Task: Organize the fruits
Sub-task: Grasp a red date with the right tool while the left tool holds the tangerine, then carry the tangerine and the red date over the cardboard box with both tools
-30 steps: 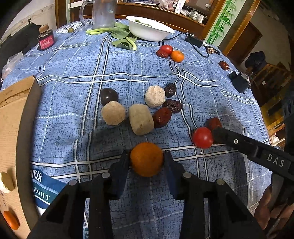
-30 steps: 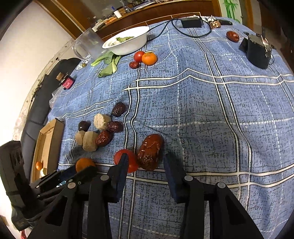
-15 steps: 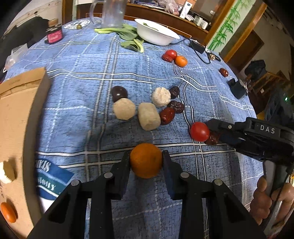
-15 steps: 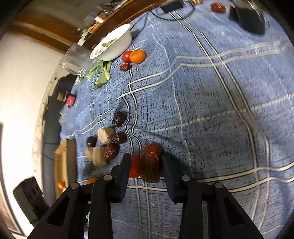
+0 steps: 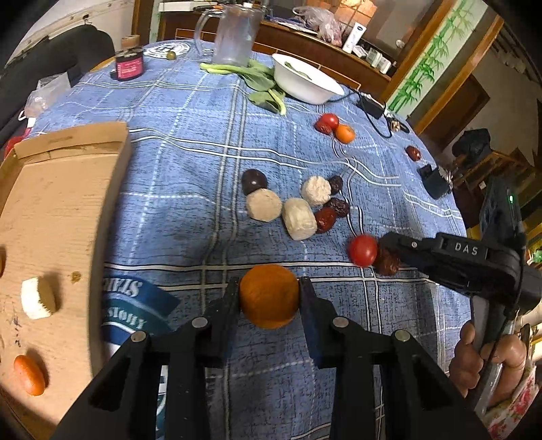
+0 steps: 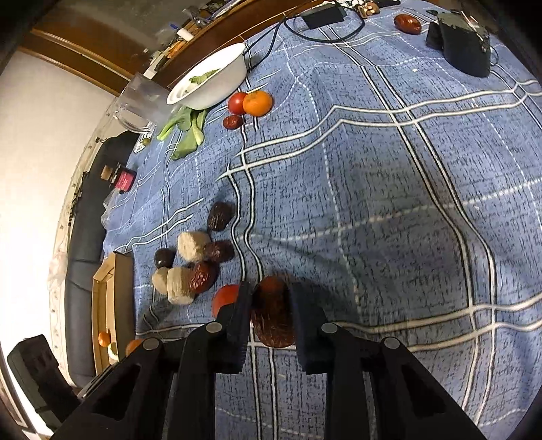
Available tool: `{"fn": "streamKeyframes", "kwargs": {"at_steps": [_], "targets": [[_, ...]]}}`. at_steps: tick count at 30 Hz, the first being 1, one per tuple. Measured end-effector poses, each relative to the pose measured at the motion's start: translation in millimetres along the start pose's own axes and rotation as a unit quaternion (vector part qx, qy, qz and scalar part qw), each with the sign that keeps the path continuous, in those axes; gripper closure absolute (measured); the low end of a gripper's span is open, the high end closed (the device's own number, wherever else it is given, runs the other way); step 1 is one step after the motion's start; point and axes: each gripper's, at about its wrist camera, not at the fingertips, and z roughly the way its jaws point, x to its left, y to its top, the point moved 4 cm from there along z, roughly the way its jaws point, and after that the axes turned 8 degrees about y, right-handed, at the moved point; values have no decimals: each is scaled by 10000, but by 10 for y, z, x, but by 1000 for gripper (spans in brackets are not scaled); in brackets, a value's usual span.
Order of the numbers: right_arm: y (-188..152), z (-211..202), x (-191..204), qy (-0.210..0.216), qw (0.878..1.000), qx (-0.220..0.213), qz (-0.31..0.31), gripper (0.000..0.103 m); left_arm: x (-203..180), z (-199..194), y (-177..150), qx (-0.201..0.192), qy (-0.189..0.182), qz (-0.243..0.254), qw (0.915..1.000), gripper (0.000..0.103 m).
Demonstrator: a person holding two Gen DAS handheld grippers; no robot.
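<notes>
My left gripper [image 5: 269,298] is shut on an orange tangerine [image 5: 269,296] and holds it above the blue plaid cloth. My right gripper [image 6: 271,304] is shut on a dark red date [image 6: 273,316], which shows in the left wrist view [image 5: 386,260] beside a red tomato [image 5: 363,250]. A cluster of beige lumps [image 5: 264,204], dates [image 5: 327,220] and a dark round fruit [image 5: 254,180] lies mid-table. A cardboard box [image 5: 50,237] at the left holds a small orange fruit [image 5: 28,374] and a white piece [image 5: 37,298].
At the far side stand a white bowl [image 5: 305,81], green leaves [image 5: 261,84], a clear jug [image 5: 235,34] and a small jar [image 5: 128,64]. A tomato, date and tangerine [image 5: 345,133] lie near the bowl. A black device [image 6: 460,44], cable and lone date [image 6: 407,23] are at the right.
Both grippers have closed on their fruit and lifted slightly. The left one, with the tangerine, has moved left toward the cardboard box, which now shows more.
</notes>
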Motion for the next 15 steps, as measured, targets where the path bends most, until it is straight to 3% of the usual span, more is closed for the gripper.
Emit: {"fn": "streamKeyframes", "kwargs": {"at_steps": [7,15], "targets": [[-53,-198,202,118,9997,-177,-92,80,229,-127,36,-105,-49,-171,9998,71],[-258,-64,821,322,9979,-50,-564,80,688,-299,80,-193,11,-437,9989,71]]}}
